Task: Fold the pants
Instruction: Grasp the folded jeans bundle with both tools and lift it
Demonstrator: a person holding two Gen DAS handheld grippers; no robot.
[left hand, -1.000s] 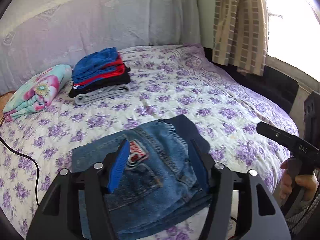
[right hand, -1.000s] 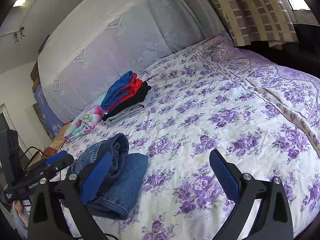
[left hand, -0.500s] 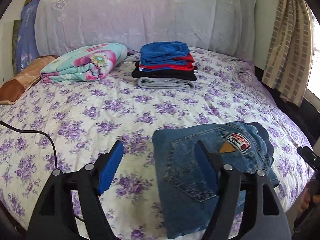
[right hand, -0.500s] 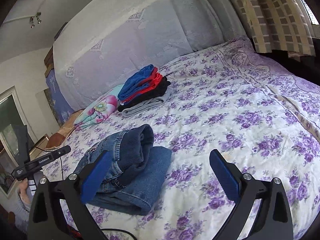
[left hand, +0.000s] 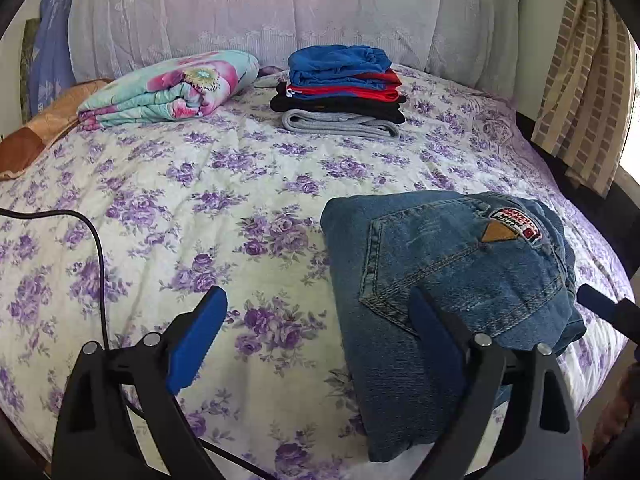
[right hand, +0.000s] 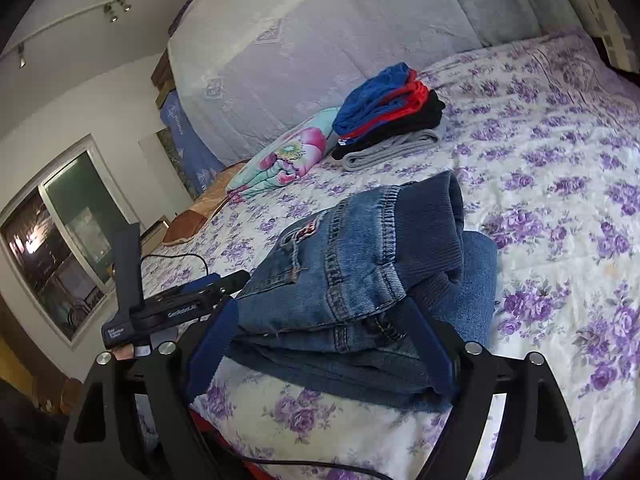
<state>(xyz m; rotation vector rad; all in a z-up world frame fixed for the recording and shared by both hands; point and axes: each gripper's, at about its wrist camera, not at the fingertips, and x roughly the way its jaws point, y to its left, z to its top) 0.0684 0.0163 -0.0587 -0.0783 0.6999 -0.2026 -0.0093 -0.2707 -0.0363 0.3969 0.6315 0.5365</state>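
Lifting the folded jeans (right hand: pixel 360 280) at frame centre, the spread right gripper (right hand: pixel 320 344) should pinch every layer; left gripper (left hand: pixel 312 340) gapes empty.

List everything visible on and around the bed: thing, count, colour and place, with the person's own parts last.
folded jeans: one, blue denim, near bed edge
clothes stack: one; blue, red, black, grey; far end
rolled blanket: one, teal-pink floral, left of stack
bedspread: one, white with purple flowers
cable: one, black, across near-left bed
curtain: one, beige checked, right
left tongs: open, above bedspread
right tongs: open, astride jeans
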